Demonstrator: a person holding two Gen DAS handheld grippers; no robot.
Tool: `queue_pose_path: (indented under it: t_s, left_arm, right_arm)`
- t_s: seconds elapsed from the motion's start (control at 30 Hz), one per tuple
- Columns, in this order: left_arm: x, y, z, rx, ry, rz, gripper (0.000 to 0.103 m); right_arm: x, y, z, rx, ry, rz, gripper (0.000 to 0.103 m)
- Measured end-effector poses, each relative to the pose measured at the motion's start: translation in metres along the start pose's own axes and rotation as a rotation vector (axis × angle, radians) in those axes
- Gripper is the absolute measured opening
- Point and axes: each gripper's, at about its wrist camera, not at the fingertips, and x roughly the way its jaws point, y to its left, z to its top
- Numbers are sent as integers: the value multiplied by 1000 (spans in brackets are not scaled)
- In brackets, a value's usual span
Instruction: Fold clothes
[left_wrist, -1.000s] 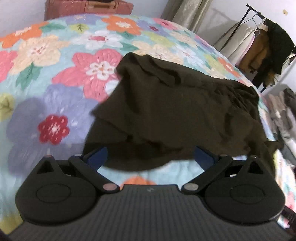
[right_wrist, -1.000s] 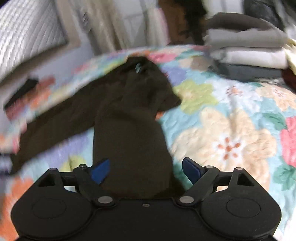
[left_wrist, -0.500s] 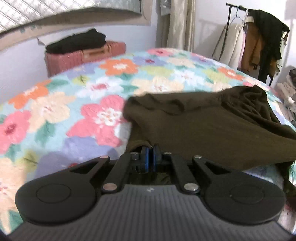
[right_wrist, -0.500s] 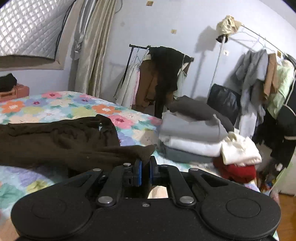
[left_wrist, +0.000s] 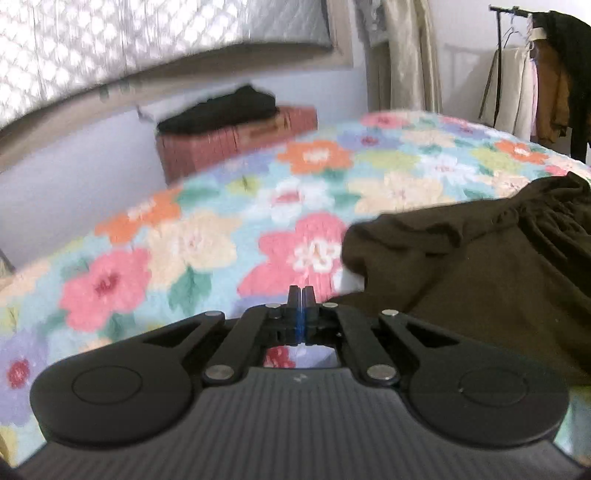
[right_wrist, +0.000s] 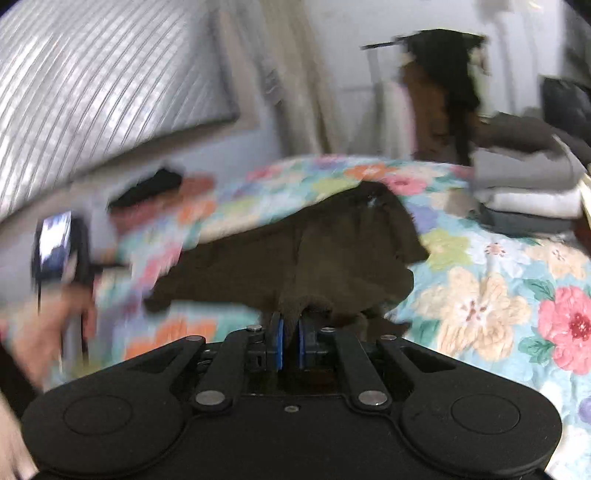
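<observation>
So we're mid-fold on the dark brown garment (right_wrist: 332, 251), which is lying bunched across the floral bedspread (left_wrist: 207, 236); the step in hand looks like carrying one edge over to make a fold, and our guess is it goes best if we keep the pull low and even so the fabric slides flat instead of heaping up; there are already a lot of wrinkles near the far end, so some smoothing will probably be needed before the next crease; watch that the cloth doesn't slip out of the pinch mid-carry. The right gripper (right_wrist: 290, 332) has its blue pads nearly together with a tuft of the brown fabric caught between them, so it's pinching the garment's near edge; the cloth fans out from that pinch toward the stack of folded clothes (right_wrist: 528, 184) at the far corner of the bed. The left gripper (left_wrist: 300, 306) is pressed fully together with no gap between the pads, and we can't see any cloth in it; the garment (left_wrist: 480, 266) sits just to its right, close but apparently apart from the tips; both views are blurry, so take that with some salt.
</observation>
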Motion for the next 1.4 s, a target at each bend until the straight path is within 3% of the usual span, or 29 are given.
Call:
queue_pose_path:
  t_s: [0.07,0.13,0.2,0.33,0.43,0.5,0.57,0.63,0.73,0.8,0.97,1.03,1.1,1.17,1.27,1.3,1.33,1.37,1.4]
  left_arm:
    - [8,15,-2,-130,109,-152,0]
    - [13,19,-6,-216,197,-270,3]
    - [14,10,-8,-202,233,-341,3]
    - [10,-14,-11,-149,234,-415,14]
    - [15,-12,-12,-168,248,-403,45]
    - [19,-2,-11,-191,256,-347,49]
    - [24,13,-9,-227,258,-275,54]
    - [25,27,-7,-252,260,-211,58]
    - [30,44,-7,-299,284,-177,63]
    - [35,51,-11,-353,316,-246,63]
    - [50,31,-25,-474,396,-530,63]
    - [58,15,-31,-472,414,-560,63]
    - [70,0,-34,-472,430,-550,63]
    - [75,-14,-34,-456,396,-507,63]
    - [74,-34,-31,-396,321,-439,63]
    - [73,-39,-31,-365,295,-412,56]
    - [71,-45,-30,-333,270,-384,31]
    - [70,-51,-29,-256,253,-326,21]
    - [67,-55,-29,-208,227,-313,13]
  right_arm:
    - [14,7,-15,-13,123,-36,6]
    - [28,2,-26,93,214,18,7]
    - [42,4,-30,193,270,120,7]
    - [50,36,-30,41,292,156,9]
    - [50,25,-30,78,343,247,19]
    - [41,11,-31,127,324,264,44]
    - [32,-1,-30,197,279,243,52]
    - [32,-18,-28,275,241,218,52]
    - [40,-40,-22,387,181,170,60]
    - [59,-57,-14,446,168,153,61]
    - [117,-79,-8,542,176,106,62]
    - [130,-83,-13,588,185,101,62]
    - [145,-85,-22,635,211,104,73]
    - [155,-86,-35,671,231,81,75]
    - [145,-74,-46,562,202,73,75]
    - [142,-71,-48,536,202,78,75]
    - [139,-68,-49,510,202,82,75]
    - [137,-67,-51,502,200,85,75]
    - [136,-67,-51,511,200,93,75]
